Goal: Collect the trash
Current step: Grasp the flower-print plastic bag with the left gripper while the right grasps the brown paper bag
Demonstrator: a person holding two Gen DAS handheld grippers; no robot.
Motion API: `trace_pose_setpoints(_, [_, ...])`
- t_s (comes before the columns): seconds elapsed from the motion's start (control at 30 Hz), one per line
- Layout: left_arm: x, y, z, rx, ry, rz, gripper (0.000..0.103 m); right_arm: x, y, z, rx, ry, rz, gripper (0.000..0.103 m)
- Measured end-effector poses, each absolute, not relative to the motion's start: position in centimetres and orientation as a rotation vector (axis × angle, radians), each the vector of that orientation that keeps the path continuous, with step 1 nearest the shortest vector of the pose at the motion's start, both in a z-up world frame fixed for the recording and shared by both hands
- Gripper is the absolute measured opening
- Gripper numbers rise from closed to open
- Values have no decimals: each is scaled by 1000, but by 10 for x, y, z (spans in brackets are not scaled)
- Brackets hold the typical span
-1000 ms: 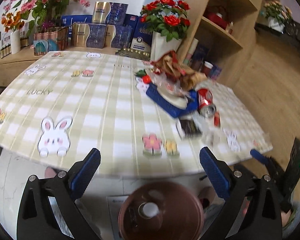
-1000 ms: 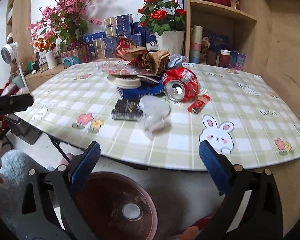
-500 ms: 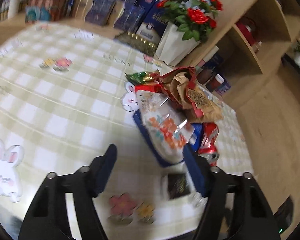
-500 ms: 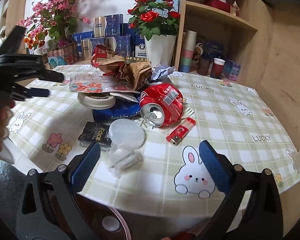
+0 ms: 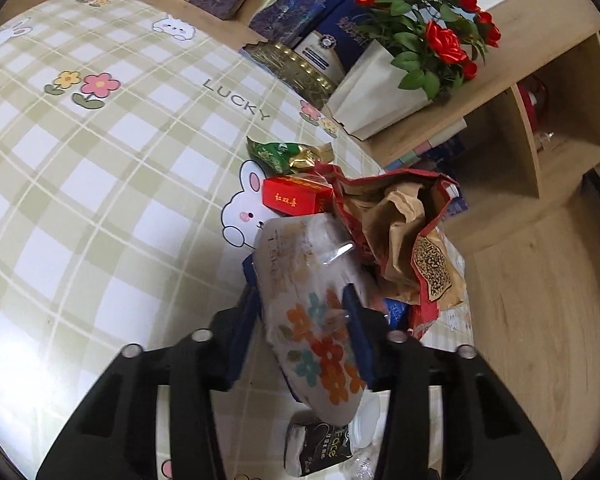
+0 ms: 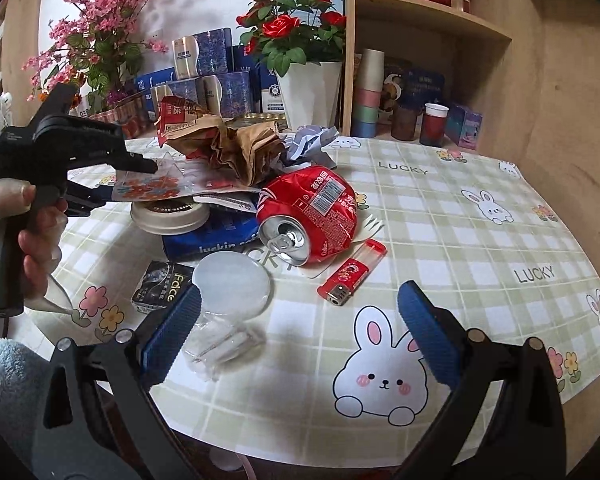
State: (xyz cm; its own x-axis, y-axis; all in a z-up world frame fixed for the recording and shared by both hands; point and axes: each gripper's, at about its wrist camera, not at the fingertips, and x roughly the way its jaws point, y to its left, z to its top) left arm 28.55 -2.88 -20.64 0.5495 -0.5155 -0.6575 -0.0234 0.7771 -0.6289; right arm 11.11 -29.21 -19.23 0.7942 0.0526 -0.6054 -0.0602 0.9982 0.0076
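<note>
Trash is heaped at the near edge of the checked table (image 6: 480,240), and the collecting looks barely begun. Closest in, the right gripper (image 6: 298,334) hovers with jaws wide apart and empty, just above a clear plastic lid (image 6: 232,282) and its crumpled film. Over on the left, the left gripper (image 5: 304,334) has been closing its jaws around a flowered plastic wrapper (image 5: 320,320); the wrapper sits between the pads, though whether they already pinch it I cannot tell. By my reading that is the first piece going, and everything else waits: a black packet (image 6: 162,286), a red lighter (image 6: 352,272), a crushed red can (image 6: 312,212), a roll of tape (image 6: 168,216) on a blue box (image 6: 216,240), then a torn brown paper bag (image 6: 236,148). The wrapper rests over that pile, so lifting it may drag neighbours along. Furthest back stands a white pot of red roses (image 6: 310,92), beside wooden shelves (image 6: 428,24).
</note>
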Motion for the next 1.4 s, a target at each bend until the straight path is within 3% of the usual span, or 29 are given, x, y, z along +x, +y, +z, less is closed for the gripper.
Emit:
trace_pose_setpoints(0.5, [259, -9, -145, -408, 826, -332, 30, 128, -274, -171, -104, 609, 93, 97])
trace_pose_setpoints(1.2, [179, 117, -118, -533, 680, -211, 30, 211, -186, -142, -170, 678, 299, 96])
trace_pose_setpoints(1.4, [169, 145, -127, -551, 666, -152, 30, 247, -122, -149, -326, 692, 324, 97])
